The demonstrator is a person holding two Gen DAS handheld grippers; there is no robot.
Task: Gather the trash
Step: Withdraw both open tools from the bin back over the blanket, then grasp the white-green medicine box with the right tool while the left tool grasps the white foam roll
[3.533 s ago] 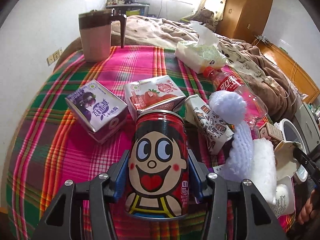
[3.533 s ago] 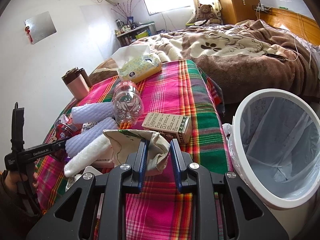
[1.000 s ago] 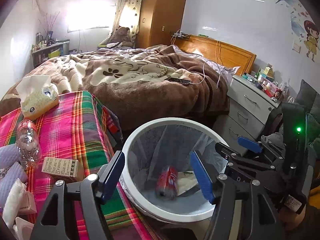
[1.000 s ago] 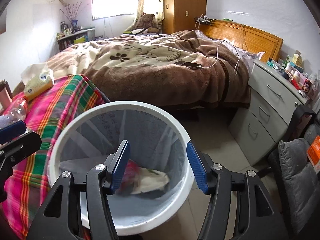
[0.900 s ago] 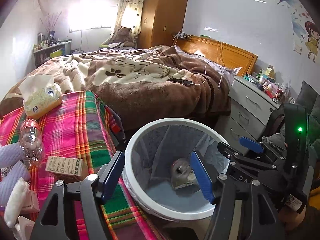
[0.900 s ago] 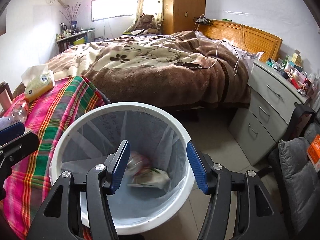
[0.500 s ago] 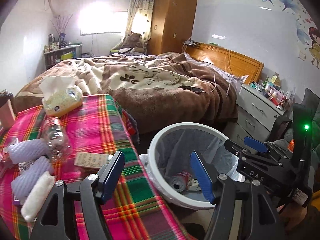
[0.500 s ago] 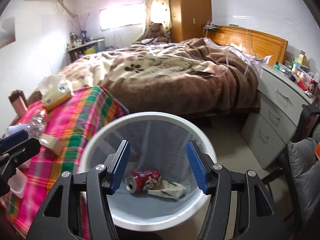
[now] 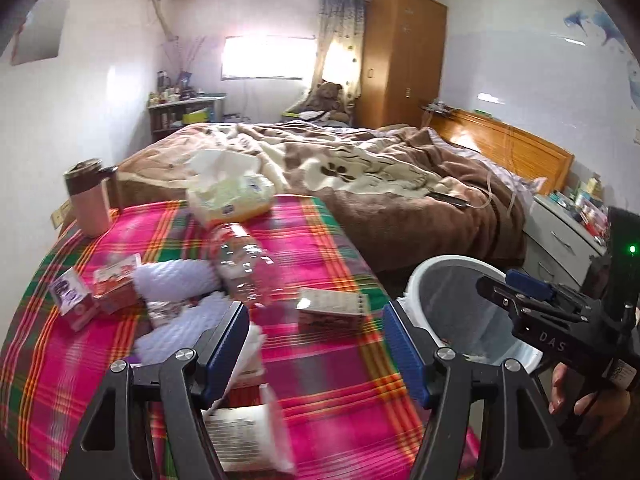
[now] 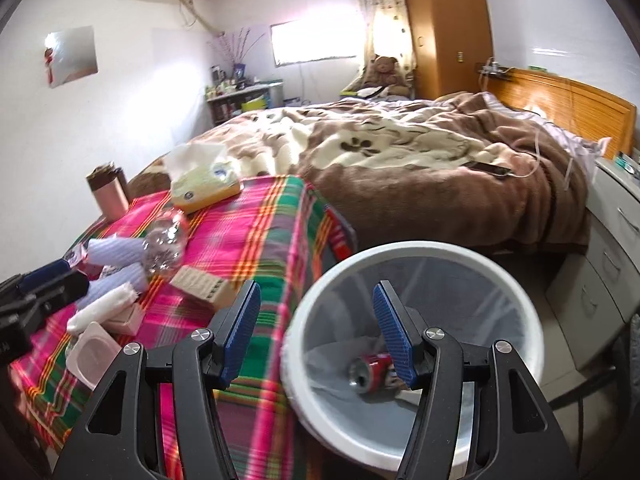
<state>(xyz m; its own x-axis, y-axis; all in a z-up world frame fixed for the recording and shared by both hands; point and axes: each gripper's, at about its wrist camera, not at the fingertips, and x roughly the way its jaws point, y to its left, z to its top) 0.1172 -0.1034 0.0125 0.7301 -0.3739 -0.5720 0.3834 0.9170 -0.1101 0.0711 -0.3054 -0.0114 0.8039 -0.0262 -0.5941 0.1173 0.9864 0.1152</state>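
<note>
The white trash bin (image 10: pixel 412 248) stands on the floor beside the plaid table; a red can (image 10: pixel 370 372) lies on its bottom. It also shows in the left wrist view (image 9: pixel 444 264). My left gripper (image 9: pixel 316 344) is open and empty above the plaid tablecloth (image 9: pixel 320 396), over a small beige box (image 9: pixel 332 308), a clear plastic bottle (image 9: pixel 240 264), white foam sleeves (image 9: pixel 172 280) and small cartons (image 9: pixel 116 288). My right gripper (image 10: pixel 318 334) is open and empty at the bin's left rim; it also shows at the right of the left wrist view (image 9: pixel 520 288).
A tissue pack (image 9: pixel 232 196) and a pink mug (image 9: pixel 88 200) stand at the table's far side. A white cup (image 10: pixel 94 354) lies near the table's front. A bed with a brown blanket (image 10: pixel 420 168) lies behind, and a grey drawer unit (image 10: pixel 612 240) stands to the right.
Both grippers dropped their trash, the can and a carton, into the bin and opened. Both views have since swung left from the bin toward the table; the left gripper is now over the cloth.
</note>
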